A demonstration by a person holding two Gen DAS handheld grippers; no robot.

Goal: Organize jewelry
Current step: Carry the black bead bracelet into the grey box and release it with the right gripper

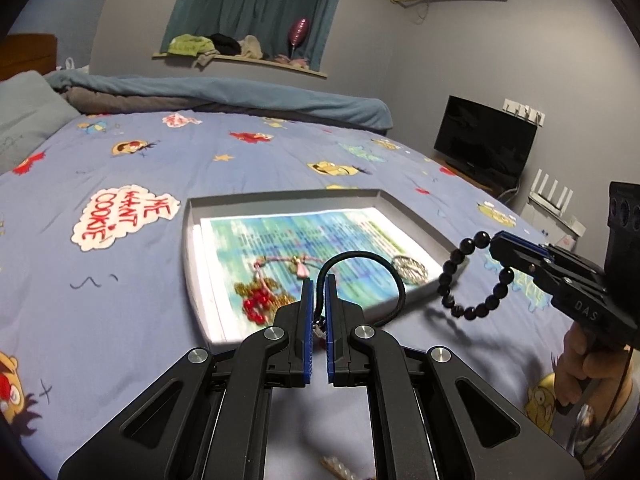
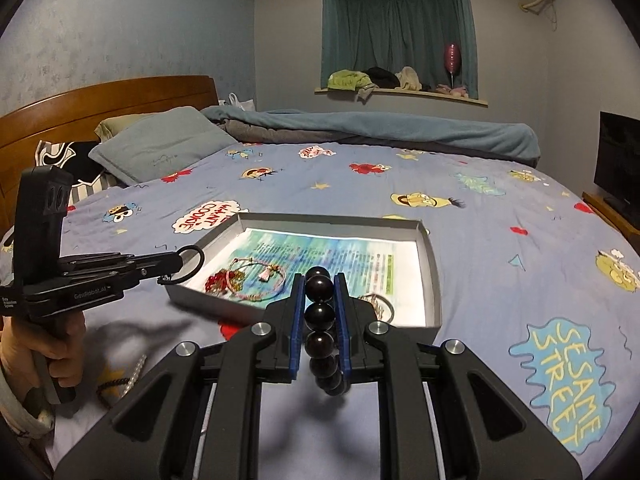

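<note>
Both tongs hang over the near side of the grey tray on the bed, each with a piece of jewelry, and the tray lies straight ahead of both and a little below. Its long side runs across the views, left to right, with a printed sheet lining the bottom.

The left tongs are nearly closed, gripping a black cord loop that arches up out of the tips and droops to the right over the tray's near edge; a small metal clasp shows between the pads. They sit at the tray's near left part, just above the red bead cluster and the pink string bracelet already lying inside.

The right tongs are clamped on a dark bead bracelet, the beads stacked in a line between the pads and the rest of the ring hanging free in the air. They hover just outside the tray's near right corner, close to a silver ring piece in the tray. By my reading, the left tongs are nearer to a drop; the right must go forward and slightly left to clear the wall

A few loose pieces lie on the sheet near the left hand
</note>
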